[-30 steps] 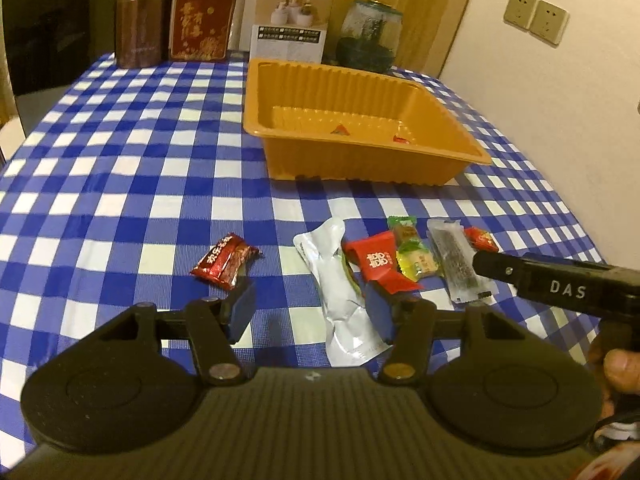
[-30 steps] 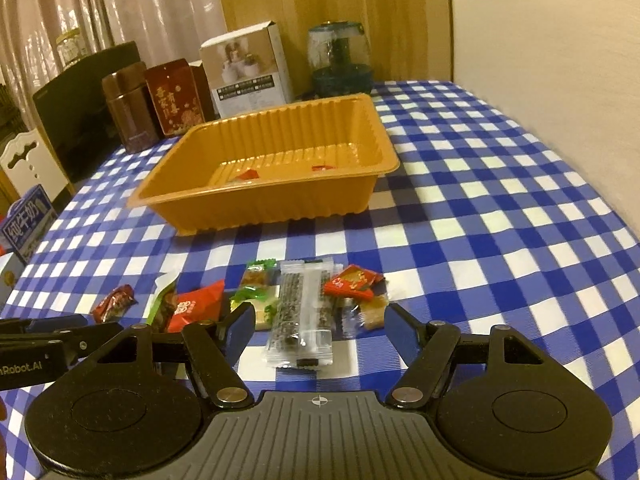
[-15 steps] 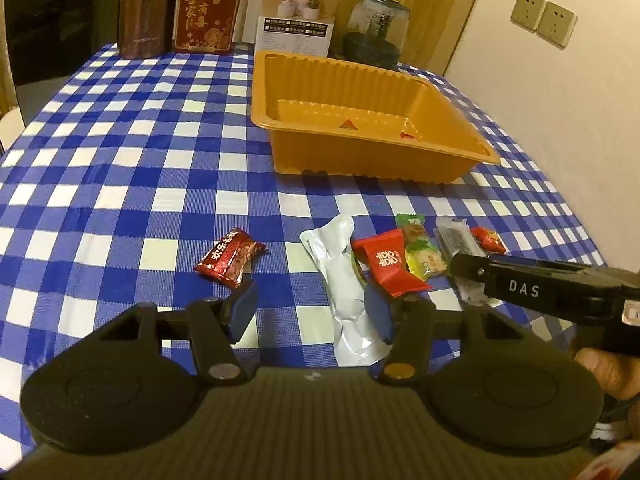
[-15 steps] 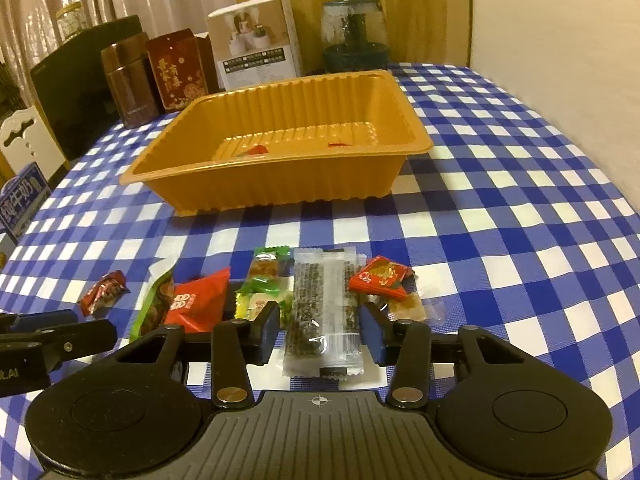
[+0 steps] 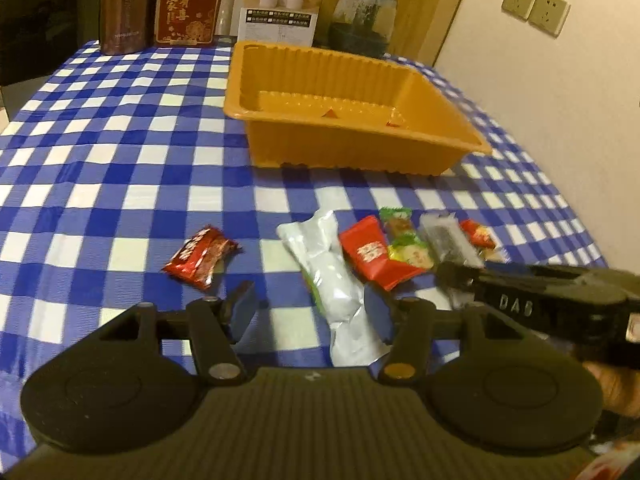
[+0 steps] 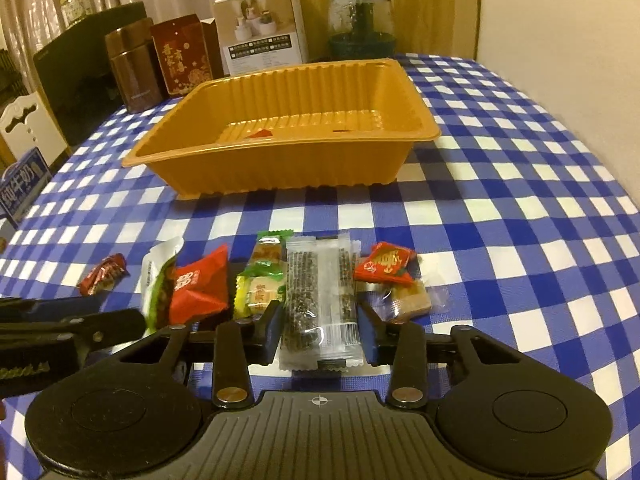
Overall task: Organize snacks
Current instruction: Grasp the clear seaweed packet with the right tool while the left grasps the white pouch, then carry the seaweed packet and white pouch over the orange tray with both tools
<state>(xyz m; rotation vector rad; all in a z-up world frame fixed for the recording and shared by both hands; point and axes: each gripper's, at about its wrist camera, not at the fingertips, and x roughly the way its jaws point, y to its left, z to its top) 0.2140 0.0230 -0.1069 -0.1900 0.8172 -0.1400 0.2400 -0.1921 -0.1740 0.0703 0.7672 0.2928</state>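
An orange plastic tray (image 5: 444, 124) (image 6: 416, 104) stands mid-table on the blue checked cloth. Before it lies a row of snack packets. My right gripper (image 6: 320, 326) has its jaws narrowed around a clear packet with a dark seaweed bar (image 6: 320, 300) (image 5: 444, 236), both pads against the wrapper's sides, the packet flat on the table. My left gripper (image 5: 310, 314) is open; a white pouch (image 5: 332, 276) (image 6: 158, 276) lies between its fingers. A red packet (image 5: 372, 252) (image 6: 198, 284) and a dark red candy (image 5: 200, 256) (image 6: 102, 276) lie nearby.
Green-yellow packets (image 6: 262, 276), a small red packet (image 6: 384, 264) and a clear-wrapped brown sweet (image 6: 408, 300) flank the seaweed bar. Brown tin (image 5: 126, 12), red box (image 5: 188, 4), white box (image 5: 282, 0) and glass jar (image 5: 364, 16) line the far edge. A wall stands right.
My right gripper moved forward and its jaws closed from wide open onto the seaweed bar packet. My left gripper drifted slightly and stayed open.
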